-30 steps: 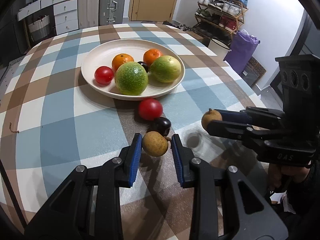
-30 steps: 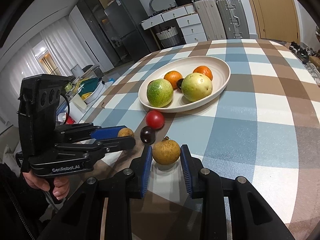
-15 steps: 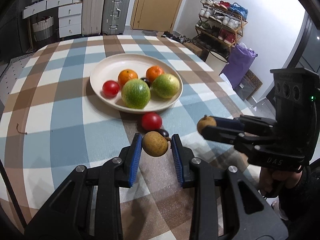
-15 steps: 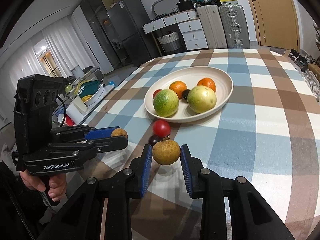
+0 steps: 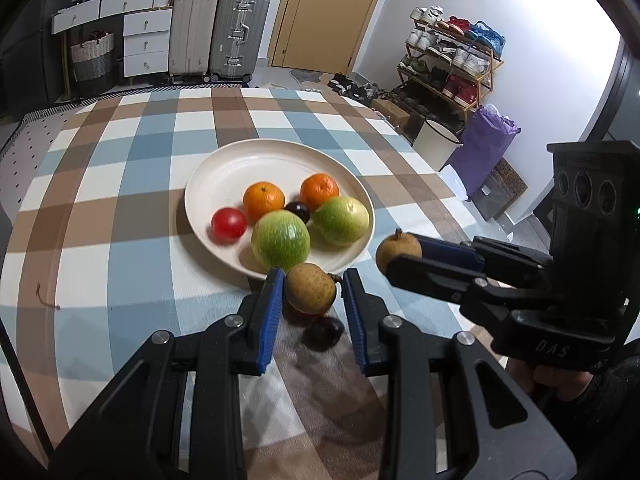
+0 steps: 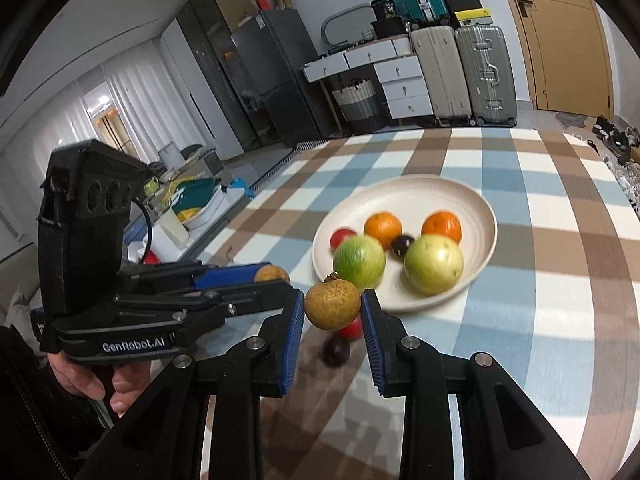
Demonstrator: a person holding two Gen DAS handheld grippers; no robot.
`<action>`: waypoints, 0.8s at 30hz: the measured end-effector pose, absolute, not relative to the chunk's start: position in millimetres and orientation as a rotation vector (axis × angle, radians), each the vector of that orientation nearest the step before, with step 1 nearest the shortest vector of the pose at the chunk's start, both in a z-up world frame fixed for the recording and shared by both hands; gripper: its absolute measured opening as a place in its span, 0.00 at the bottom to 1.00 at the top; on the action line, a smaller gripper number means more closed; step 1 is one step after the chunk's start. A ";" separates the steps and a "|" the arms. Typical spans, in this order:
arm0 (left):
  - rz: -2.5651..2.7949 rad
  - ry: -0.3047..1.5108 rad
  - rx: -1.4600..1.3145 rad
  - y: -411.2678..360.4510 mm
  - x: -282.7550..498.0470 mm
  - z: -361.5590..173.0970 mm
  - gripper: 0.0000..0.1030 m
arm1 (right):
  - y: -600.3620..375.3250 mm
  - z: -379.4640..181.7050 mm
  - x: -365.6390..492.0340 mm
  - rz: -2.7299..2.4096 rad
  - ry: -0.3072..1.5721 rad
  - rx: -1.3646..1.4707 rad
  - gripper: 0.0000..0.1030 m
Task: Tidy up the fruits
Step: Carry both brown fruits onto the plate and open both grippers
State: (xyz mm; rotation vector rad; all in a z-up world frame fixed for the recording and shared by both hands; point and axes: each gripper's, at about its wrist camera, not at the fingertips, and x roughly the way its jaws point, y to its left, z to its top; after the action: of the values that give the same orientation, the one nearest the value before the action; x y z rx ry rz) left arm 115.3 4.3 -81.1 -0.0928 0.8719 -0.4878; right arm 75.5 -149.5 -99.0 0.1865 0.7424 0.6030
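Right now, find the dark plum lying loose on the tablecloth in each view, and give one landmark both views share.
Left wrist view: the dark plum lies low in the centre, between the blue fingers, under the held brown fruit.
Right wrist view: the plum lies low in the centre, blurred, just below the loose red tomato.
Shared landmark: the white plate beyond it.

Cream plate [image 5: 208, 184], blue-brown checked tablecloth [image 5: 120, 168], blue-padded black claws [image 5: 311, 292].

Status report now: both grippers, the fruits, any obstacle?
Left gripper shut on brown fruit. Right gripper shut on second brown fruit. Plate ahead, six fruits inside. Path clear.
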 end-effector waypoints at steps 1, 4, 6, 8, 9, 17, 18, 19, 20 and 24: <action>-0.489 0.872 -0.095 4.1 118.7 -79.9 0.27 | -149.7 -97.1 78.0 0.603 0.737 0.189 0.28; -0.492 0.879 -0.093 1.6 131.4 -77.3 0.27 | -151.8 -92.5 90.2 0.600 0.729 0.198 0.28; -0.493 0.883 -0.086 -1.3 140.5 -75.1 0.27 | -153.8 -89.4 98.0 0.603 0.723 0.209 0.28; -0.492 0.881 -0.076 -4.0 149.2 -71.7 0.27 | -156.1 -86.1 106.4 0.602 0.717 0.220 0.28; -0.493 0.880 -0.073 -5.2 153.9 -70.2 0.27 | -157.1 -85.3 110.2 0.603 0.716 0.226 0.28; -0.496 0.889 -0.073 -14.0 196.5 -59.8 0.27 | -166.2 -81.2 147.5 0.595 0.725 0.269 0.28; -0.499 0.892 -0.074 -15.2 202.4 -59.3 0.27 | -167.3 -80.5 151.8 0.593 0.725 0.270 0.28; -0.504 0.897 -0.076 -16.9 208.2 -58.9 0.27 | -168.5 -79.9 156.6 0.593 0.727 0.270 0.28; -0.509 0.901 -0.078 -18.5 213.6 -58.8 0.27 | -169.5 -79.9 160.8 0.592 0.728 0.269 0.28; -0.528 0.918 -0.066 -29.4 236.3 -60.0 0.27 | -177.2 -83.3 180.3 0.575 0.738 0.282 0.28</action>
State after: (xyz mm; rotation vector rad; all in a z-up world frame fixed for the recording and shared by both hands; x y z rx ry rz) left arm 236.3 -29.4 -60.0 -0.0659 0.9176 -0.5280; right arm 180.3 -177.2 -83.3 0.2822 0.7381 0.5745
